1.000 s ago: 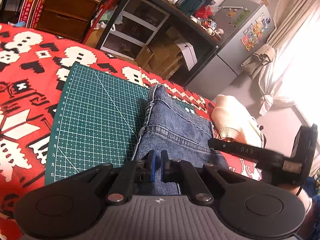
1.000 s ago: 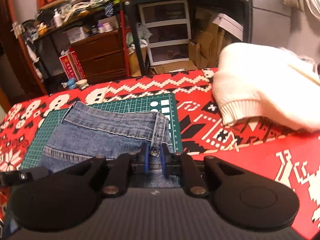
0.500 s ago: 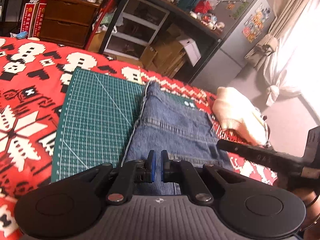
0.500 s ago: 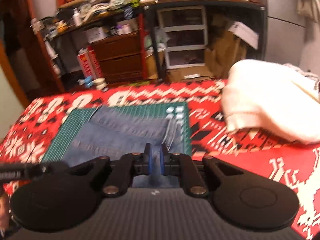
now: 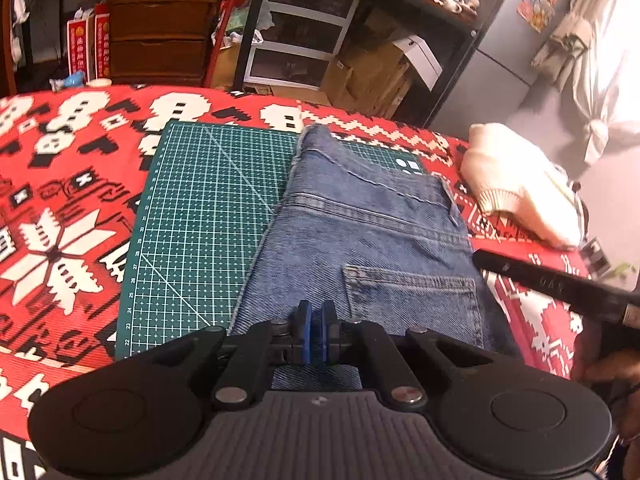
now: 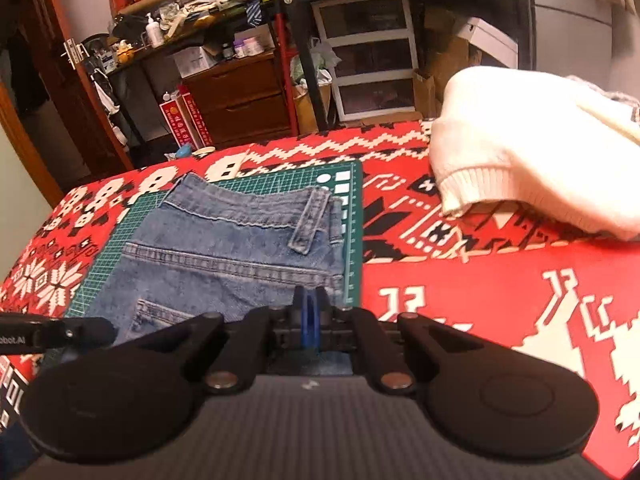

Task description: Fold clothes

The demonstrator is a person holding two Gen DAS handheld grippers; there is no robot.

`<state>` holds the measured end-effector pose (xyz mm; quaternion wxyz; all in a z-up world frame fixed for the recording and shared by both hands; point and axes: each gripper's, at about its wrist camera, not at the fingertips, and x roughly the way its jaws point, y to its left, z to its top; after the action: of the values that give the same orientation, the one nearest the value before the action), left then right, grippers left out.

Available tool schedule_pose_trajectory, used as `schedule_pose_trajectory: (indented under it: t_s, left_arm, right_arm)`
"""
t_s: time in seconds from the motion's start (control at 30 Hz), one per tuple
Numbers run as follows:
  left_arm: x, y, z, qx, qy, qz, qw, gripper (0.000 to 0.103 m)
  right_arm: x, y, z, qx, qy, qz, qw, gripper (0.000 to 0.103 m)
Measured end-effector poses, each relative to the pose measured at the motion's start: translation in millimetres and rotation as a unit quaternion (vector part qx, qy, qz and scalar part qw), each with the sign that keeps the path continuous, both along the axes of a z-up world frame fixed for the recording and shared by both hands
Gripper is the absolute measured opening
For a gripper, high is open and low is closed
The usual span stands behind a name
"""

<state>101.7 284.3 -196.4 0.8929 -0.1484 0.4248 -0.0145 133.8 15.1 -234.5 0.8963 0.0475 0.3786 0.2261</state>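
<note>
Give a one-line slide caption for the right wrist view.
Right gripper, shut, at the near edge of folded jeans on a green cutting mat; cream sweater beside.

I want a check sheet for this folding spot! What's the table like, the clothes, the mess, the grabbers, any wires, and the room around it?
Surface: red patterned cloth with a green cutting mat on it.
Job's things: folded blue jeans lie on the mat's right part, back pocket up; a cream sweater lies bunched on the cloth, apart from the jeans.
Clutter: nothing seen on the cloth besides these.
Grippers: left gripper shut, over the jeans' near edge; right gripper shut, over the jeans' near right corner. Whether either pinches denim cannot be told.
Cables: nothing seen.
Surroundings: wooden drawers, plastic drawer unit, cardboard boxes, crowded shelves, grey fridge, curtain.
</note>
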Motion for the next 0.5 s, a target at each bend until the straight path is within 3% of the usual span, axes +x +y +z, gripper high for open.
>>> schedule_pose_trajectory:
  t_s: [0.1, 0.2, 0.33, 0.43, 0.5]
  left_arm:
    - [-3.4, -5.7, 6.2, 0.016, -0.002, 0.008, 0.9998, 0.004]
    - [-7.0, -4.6, 8.6, 0.006, -0.003, 0.022, 0.9997, 0.006]
    - [-11.9, -1.6, 4.9, 0.002, 0.015, 0.052, 0.9985, 0.006]
    - [-19.3, -1.3, 2.6, -0.017, 0.020, 0.063, 0.9977, 0.006]
    - [-23.3, -7.7, 1.5, 0.000, 0.020, 0.054, 0.9984, 0.006]
  right_arm:
    - [-4.5, -26.5, 4.1, 0.049, 0.001, -0.019, 0.999, 0.003]
    - [-11.2, -50.0, 8.9, 0.091, 0.001, -0.027, 0.995, 0.003]
    - [-30.9, -45.2, 9.0, 0.079, 0.007, 0.041, 0.996, 0.006]
    - [-46.5, -31.6, 0.6, 0.036, -0.007, 0.077, 0.996, 0.006]
    - [-53.6, -26.0, -5.5, 0.009, -0.019, 0.090, 0.996, 0.006]
